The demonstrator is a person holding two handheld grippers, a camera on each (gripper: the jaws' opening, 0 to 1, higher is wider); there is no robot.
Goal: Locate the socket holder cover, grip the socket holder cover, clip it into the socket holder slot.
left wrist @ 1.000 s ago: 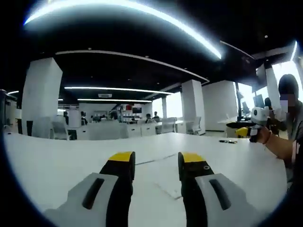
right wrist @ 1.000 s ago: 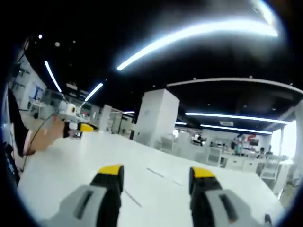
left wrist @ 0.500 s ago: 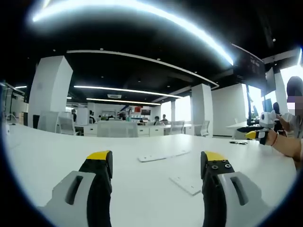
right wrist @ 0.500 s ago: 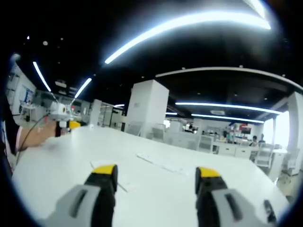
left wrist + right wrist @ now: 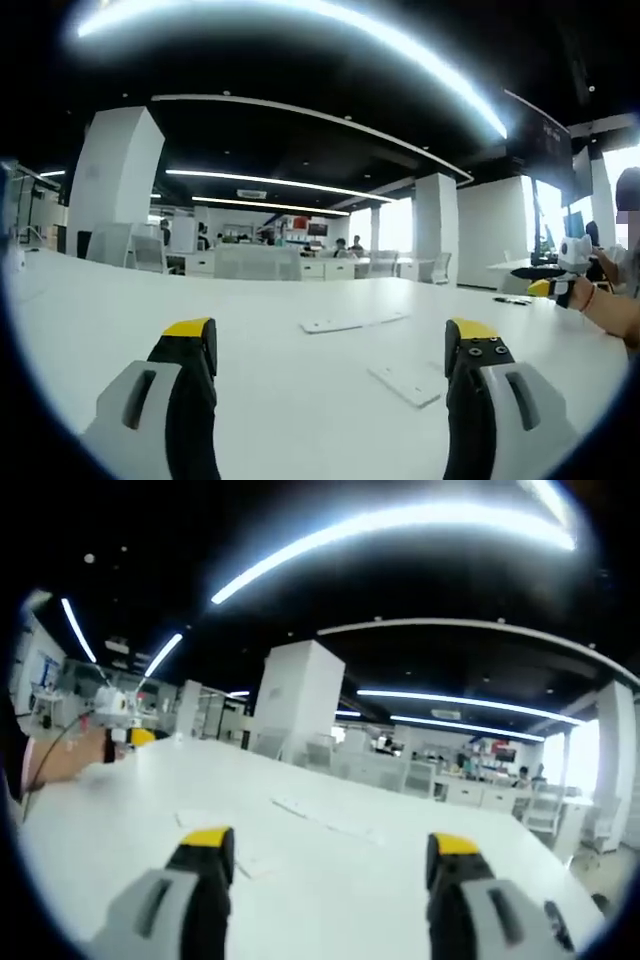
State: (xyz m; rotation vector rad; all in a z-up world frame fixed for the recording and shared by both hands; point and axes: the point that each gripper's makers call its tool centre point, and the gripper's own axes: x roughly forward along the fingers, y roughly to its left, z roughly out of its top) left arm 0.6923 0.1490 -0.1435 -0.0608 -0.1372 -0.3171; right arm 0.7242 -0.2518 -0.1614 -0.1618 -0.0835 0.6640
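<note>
While both tools hover low over the white table point(image 5: 100, 310), nothing has been picked up yet. Starting at the left, the left gripper point(image 5: 330, 345) has its yellow-tipped jaws spread wide with only bare tabletop between them. Ahead of it and a little to its right lies a small flat white plate, which I take to be the cover point(image 5: 405, 383), its long axis running diagonally from near-right to far-left. It sits nearer the right jaw than the left. Farther off lies a long thin white strip, probably the holder point(image 5: 352, 322), stretched roughly left to right across the table, apart from the cover. At the far right of the left gripper view, the person's hand carries the other tool well away from both parts.

From the right gripper view, the right gripper point(image 5: 325, 842) is equally wide open and empty. The holder point(image 5: 325, 818) lies far ahead between its jaws, angled from far-left to near-right, and a faint pale plate point(image 5: 205, 820) sits just beyond its left jaw tip, likely the same cover, though too washed out to be sure.

The left gripper looks the closer one; I'd judge it needs to go forward and slightly right, turning to close across the cover's short width.
</note>
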